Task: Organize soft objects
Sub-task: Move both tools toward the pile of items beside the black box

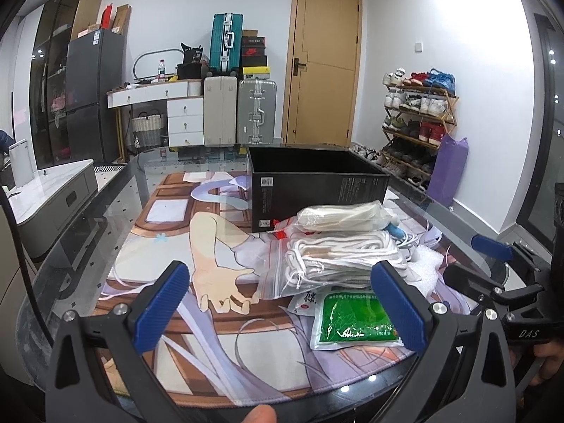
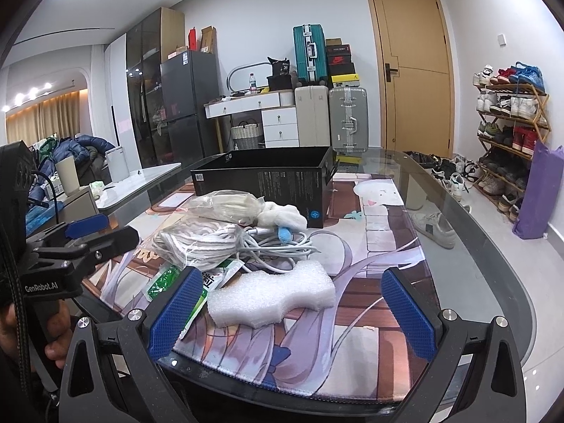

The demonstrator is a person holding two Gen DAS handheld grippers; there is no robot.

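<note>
- Grippers both spread, empty: left gripper (image 1: pixel 282 303) faces the green pack (image 1: pixel 356 320), right gripper (image 2: pixel 292 308) faces the foam block (image 2: pixel 271 298).
- Soft things heaped at the table's near edge, black box (image 2: pixel 268 179) open behind, likely their destination.

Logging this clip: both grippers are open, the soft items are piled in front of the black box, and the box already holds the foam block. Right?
Not quite. The foam block lies on the mat before the right gripper, as the right wrist view shows, not in the black box. The rest holds.
</note>
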